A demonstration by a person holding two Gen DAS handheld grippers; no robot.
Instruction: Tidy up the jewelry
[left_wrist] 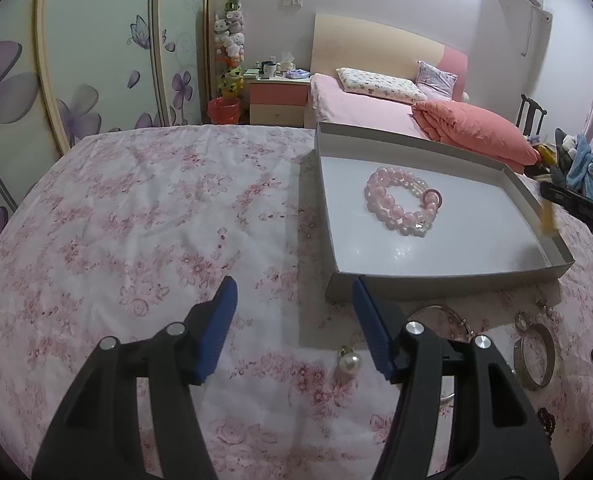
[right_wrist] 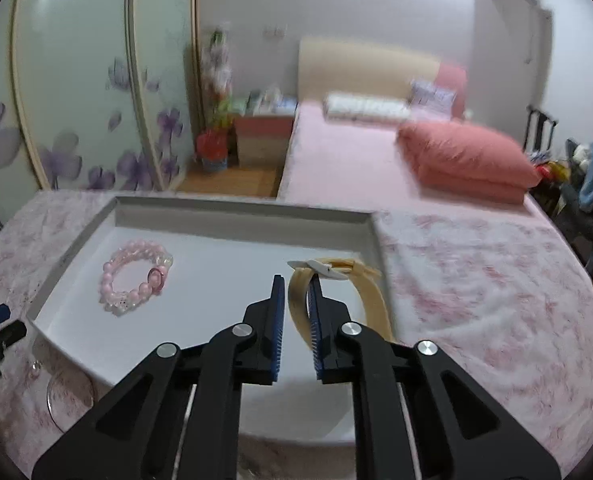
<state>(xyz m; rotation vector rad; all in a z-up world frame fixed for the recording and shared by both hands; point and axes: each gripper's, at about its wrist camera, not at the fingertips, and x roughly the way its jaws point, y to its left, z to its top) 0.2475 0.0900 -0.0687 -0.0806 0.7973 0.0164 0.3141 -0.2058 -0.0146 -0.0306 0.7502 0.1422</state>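
Observation:
A grey tray (left_wrist: pixel 436 284) sits on the flowered cloth and holds pink bead bracelets (left_wrist: pixel 396 212). My left gripper (left_wrist: pixel 293 282) hovers open and empty over the cloth, just in front of the tray's near left corner. The right gripper (right_wrist: pixel 296 280) reaches over the tray's (right_wrist: pixel 236 210) right side with its jaws narrow, shut on the cream strap of a white-faced watch (right_wrist: pixel 298 304). In the left wrist view that watch (left_wrist: pixel 548 220) is a blurred yellow streak under the right gripper (left_wrist: pixel 548 196), by the tray's right wall. The bracelets (right_wrist: pixel 110 270) lie to the left of it.
In front of the tray lie a pearl earring (left_wrist: pixel 350 362), a thin bangle (left_wrist: pixel 436 309), a wide silver bangle (left_wrist: pixel 519 354), small earrings (left_wrist: pixel 520 320) and a dark beaded piece (left_wrist: pixel 546 420). Bare flowered cloth (left_wrist: pixel 156 220) spreads to the left. A pink bed (left_wrist: pixel 356 104) stands behind.

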